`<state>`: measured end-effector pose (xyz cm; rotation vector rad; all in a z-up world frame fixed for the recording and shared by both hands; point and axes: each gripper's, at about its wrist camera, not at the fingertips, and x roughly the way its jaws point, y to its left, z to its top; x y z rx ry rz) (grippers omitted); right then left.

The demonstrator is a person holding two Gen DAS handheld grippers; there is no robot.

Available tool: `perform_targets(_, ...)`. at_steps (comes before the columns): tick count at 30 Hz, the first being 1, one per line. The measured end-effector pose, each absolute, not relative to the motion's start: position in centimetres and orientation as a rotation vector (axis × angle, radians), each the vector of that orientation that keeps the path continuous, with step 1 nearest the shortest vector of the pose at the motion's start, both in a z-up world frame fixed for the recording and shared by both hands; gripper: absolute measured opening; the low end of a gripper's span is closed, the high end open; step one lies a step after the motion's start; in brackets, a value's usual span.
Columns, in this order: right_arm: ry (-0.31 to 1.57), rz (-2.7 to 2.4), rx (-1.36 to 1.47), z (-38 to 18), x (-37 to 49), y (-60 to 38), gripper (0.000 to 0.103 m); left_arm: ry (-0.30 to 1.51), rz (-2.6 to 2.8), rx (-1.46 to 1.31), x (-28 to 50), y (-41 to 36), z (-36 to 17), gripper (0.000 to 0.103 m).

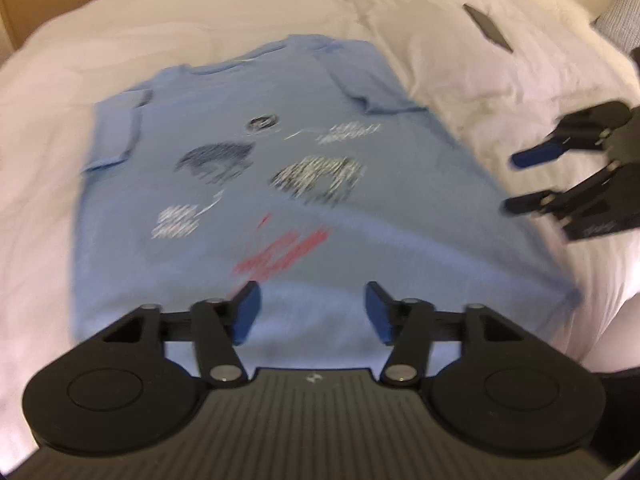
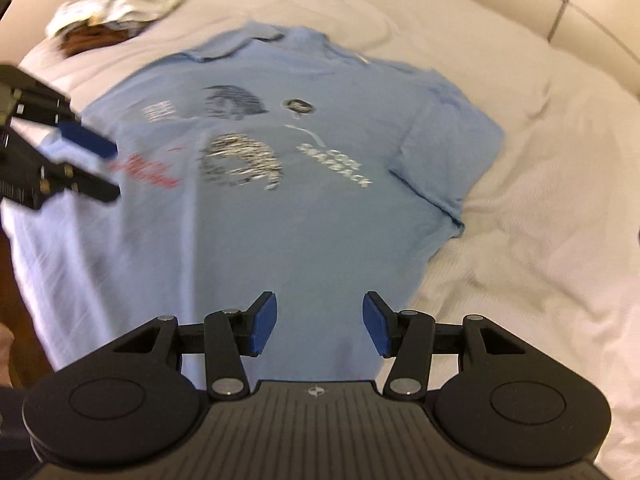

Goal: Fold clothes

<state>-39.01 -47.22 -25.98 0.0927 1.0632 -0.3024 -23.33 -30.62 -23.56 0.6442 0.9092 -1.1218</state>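
Observation:
A light blue T-shirt (image 1: 256,184) with dark, white and red prints lies spread flat, print side up, on a white bed; it also shows in the right wrist view (image 2: 280,208). My left gripper (image 1: 312,312) is open and empty, hovering over the shirt's lower hem. It appears at the left of the right wrist view (image 2: 114,170). My right gripper (image 2: 319,328) is open and empty above the shirt's bottom part. In the left wrist view it hangs open at the right edge (image 1: 510,182), beside the shirt's side.
The white duvet (image 1: 480,80) is wrinkled around the shirt. A dark flat phone-like object (image 1: 488,26) lies on the bed at the far right. A pile of white and brown clothes (image 2: 116,4) sits at the bed's far left corner.

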Motion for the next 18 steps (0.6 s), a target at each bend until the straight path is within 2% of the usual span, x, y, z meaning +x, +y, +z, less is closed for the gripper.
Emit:
perform_targets(3,1.037,-0.264,0.038,-25.2,-41.1,-44.6,0.052,0.873,-1.066,0.698,-24.7,-27.1,-22.6,0.067)
perform_targets(9,1.043,-0.173,-0.014,-24.5,-44.4,-40.9,0.054,0.808,-0.976,0.821,-27.5,-20.7,-21.6,0.097)
perform_targets(12,1.046,-0.146,-0.035,-24.6,-45.2,-39.3,0.056,0.773,-0.938,0.905,-28.8,-18.0,-21.7,0.098)
perform_targets(18,1.047,-0.140,-0.042,-24.5,-44.8,-36.8,0.058,0.587,-0.991,1.179,-29.2,-15.7,-25.9,0.098)
